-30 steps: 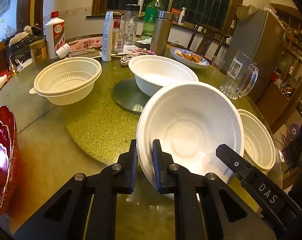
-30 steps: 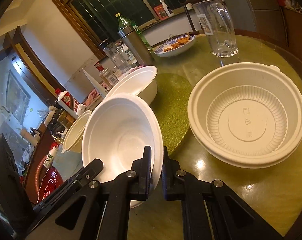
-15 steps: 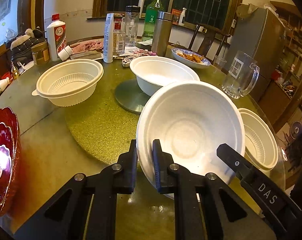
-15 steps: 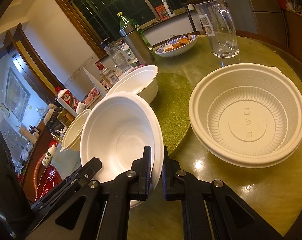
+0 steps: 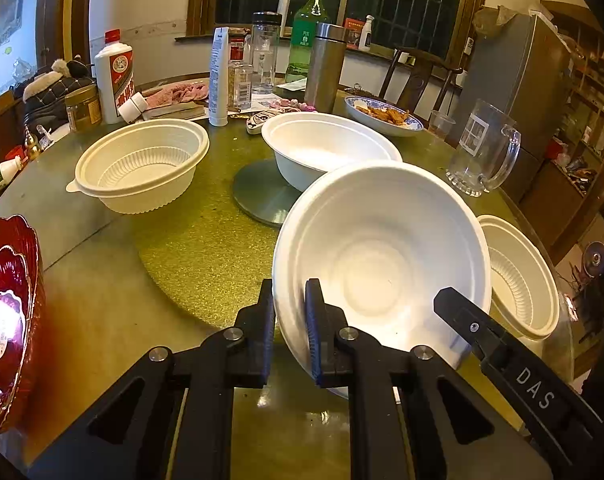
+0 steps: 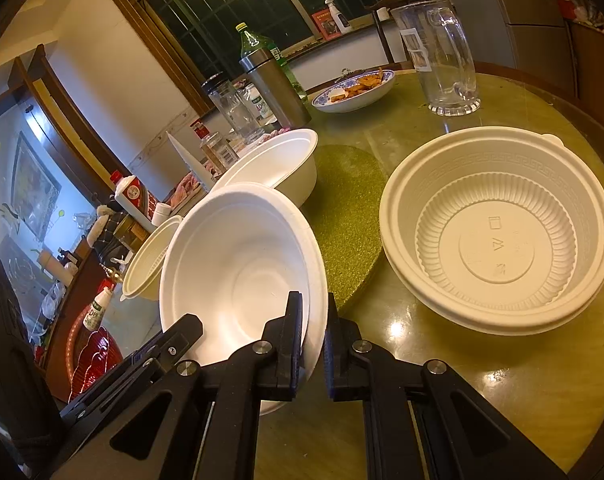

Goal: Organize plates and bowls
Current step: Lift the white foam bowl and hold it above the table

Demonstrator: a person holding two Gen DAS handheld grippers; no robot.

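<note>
Nothing has moved since a second ago: both grippers keep the same hold on one white bowl [image 5: 381, 264], tilted up on edge above the round table [image 5: 86, 320]. Seen from the left wrist, the left gripper [image 5: 289, 320] clenches the bowl's rim at 7 o'clock, one finger inside, one outside. Seen from the right wrist, the right gripper [image 6: 313, 332] clenches the rim at 4 o'clock. A second white bowl [image 5: 325, 148] sits behind it at 12 o'clock. One ribbed bowl [image 5: 142, 164] rests at 10 o'clock, and a ribbed bowl stack [image 6: 497, 228] at 3 o'clock. Red plates [image 5: 6, 312] lie at 9 o'clock.
</note>
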